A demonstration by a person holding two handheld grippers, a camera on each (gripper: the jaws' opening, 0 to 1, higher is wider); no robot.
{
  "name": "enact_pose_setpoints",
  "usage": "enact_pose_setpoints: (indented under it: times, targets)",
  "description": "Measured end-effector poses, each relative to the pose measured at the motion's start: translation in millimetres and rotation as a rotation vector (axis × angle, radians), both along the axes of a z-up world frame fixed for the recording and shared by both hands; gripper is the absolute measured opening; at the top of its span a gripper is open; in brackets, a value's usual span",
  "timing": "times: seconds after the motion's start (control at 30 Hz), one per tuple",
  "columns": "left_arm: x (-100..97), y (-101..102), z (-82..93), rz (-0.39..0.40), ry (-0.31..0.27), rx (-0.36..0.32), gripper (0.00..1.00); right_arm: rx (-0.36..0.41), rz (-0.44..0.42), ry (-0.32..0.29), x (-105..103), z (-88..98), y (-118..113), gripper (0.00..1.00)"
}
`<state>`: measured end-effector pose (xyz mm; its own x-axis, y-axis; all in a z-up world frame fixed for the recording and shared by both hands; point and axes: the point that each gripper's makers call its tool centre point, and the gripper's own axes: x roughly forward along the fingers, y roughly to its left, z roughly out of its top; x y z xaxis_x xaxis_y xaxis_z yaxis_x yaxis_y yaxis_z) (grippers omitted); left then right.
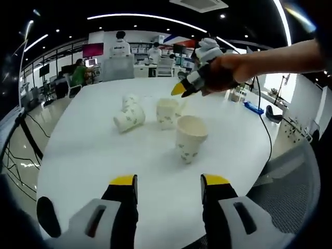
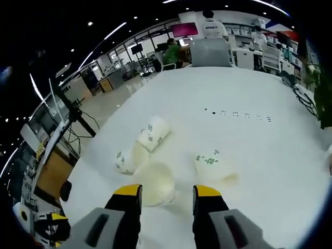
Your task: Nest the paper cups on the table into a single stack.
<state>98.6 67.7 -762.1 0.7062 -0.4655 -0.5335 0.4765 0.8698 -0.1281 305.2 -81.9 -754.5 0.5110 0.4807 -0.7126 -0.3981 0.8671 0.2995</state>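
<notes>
Several white paper cups with green print stand apart on the white table (image 1: 88, 150). Two lie on their sides, one (image 1: 128, 117) in front of the other (image 1: 130, 98). Two stand upright: a far one (image 1: 167, 112) and a near one (image 1: 190, 138). My left gripper (image 1: 168, 182) is open and low over the near table edge, short of the cups. A hand holds my right gripper (image 1: 180, 88) above the far upright cup. From above, my right gripper (image 2: 167, 193) is open over an upright cup (image 2: 153, 182), with another cup (image 2: 212, 166) and the lying pair (image 2: 154, 133) close by.
An office chair (image 1: 116, 67) stands at the table's far end, and people sit at desks beyond it. A mesh chair (image 1: 293, 176) is at the near right. A row of small black marks (image 2: 238, 113) crosses the tabletop. Cables and stands line the floor to the left (image 2: 78, 116).
</notes>
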Motion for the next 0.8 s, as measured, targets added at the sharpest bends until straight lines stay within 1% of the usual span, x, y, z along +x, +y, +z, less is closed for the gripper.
enact_pose_setpoints:
  times: [0.17,0.27,0.4,0.57,0.63,0.77,0.8]
  targets:
    - [0.2,1,0.6,0.014,0.005,-0.013,0.47,-0.022,0.000,0.035,1,-10.9,1,0.36]
    - [0.9,3,0.2,0.021,0.007,-0.017,0.47,-0.026,-0.006,0.060,8,-21.7,-1,0.36]
    - [0.5,2,-0.7,0.022,0.009,-0.017,0.47,-0.033,-0.009,0.081,12,-31.0,-2,0.34]
    - [-0.3,2,-1.3,0.015,0.014,-0.014,0.47,-0.037,-0.008,0.095,16,-37.8,1,0.30]
    - [-0.8,1,-0.3,0.015,0.014,-0.012,0.47,-0.038,-0.012,0.103,15,-38.6,3,0.28]
    - [-2.6,-1,3.5,0.017,0.016,-0.015,0.46,-0.065,-0.003,0.112,9,-39.1,3,0.22]
    - [-3.0,-1,4.3,0.018,0.016,-0.017,0.46,-0.068,-0.001,0.111,11,-40.1,3,0.20]
